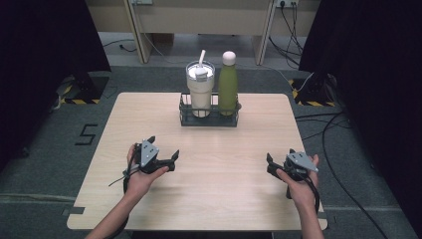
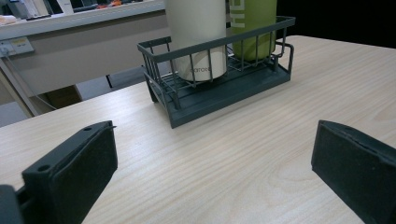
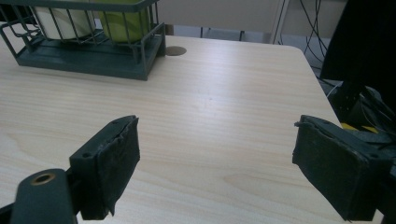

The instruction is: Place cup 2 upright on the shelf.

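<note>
A dark wire basket point(image 1: 209, 118) stands at the back middle of the wooden table point(image 1: 224, 169). Inside it, upright, are a white tumbler point(image 1: 200, 89) with a lid and straw, and to its right a green bottle point(image 1: 228, 84) with a pale cap. My left gripper point(image 1: 164, 148) is held open at the front left, nothing between its jaws. My right gripper point(image 1: 280, 156) is open at the front right, also holding nothing. In the left gripper view the left gripper point(image 2: 212, 140) faces the basket point(image 2: 210, 44), tumbler point(image 2: 196, 32) and bottle point(image 2: 254, 23). In the right gripper view the right gripper point(image 3: 217, 135) has the basket point(image 3: 93, 60) at upper left.
Bare tabletop lies between the grippers and the basket. A small round hole point(image 3: 176, 50) sits in the table just right of the basket. Black curtains flank both sides, cables point(image 1: 328, 134) trail on the floor at right, and a light bench point(image 1: 199, 20) stands behind.
</note>
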`<action>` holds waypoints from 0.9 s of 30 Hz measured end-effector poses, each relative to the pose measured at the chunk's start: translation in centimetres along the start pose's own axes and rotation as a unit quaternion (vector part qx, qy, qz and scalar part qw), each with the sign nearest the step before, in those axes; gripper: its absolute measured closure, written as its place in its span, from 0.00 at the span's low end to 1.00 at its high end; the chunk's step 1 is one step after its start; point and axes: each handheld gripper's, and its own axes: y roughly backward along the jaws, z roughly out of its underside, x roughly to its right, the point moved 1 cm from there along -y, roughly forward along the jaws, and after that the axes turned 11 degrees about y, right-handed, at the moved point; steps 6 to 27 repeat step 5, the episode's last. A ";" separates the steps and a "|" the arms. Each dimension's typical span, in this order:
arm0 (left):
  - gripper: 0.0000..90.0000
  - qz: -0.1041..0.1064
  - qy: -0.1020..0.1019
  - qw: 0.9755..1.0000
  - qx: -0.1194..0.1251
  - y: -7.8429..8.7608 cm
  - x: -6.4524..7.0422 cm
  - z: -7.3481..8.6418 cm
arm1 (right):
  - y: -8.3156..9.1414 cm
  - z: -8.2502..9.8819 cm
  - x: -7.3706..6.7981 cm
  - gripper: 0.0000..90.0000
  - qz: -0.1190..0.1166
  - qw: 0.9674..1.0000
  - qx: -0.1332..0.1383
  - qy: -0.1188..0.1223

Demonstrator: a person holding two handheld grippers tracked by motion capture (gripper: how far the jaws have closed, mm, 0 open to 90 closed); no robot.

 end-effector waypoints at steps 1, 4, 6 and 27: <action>0.00 0.000 0.000 1.000 0.000 0.0 0.0 0.0 | 0.0 0.0 0.0 0.16 -0.001 1.000 0.000 0.000; 0.00 0.001 0.000 1.000 0.000 0.0 0.0 -0.1 | 0.0 -0.1 -0.1 0.11 -0.015 1.000 0.002 -0.008; 0.00 0.001 0.000 1.000 0.001 -0.1 0.0 -0.1 | 0.1 -0.3 -0.2 0.10 -0.020 1.000 0.004 -0.010; 0.00 0.001 0.000 1.000 0.001 -0.1 0.0 -0.1 | 0.1 -0.3 -0.2 0.10 -0.020 1.000 0.004 -0.010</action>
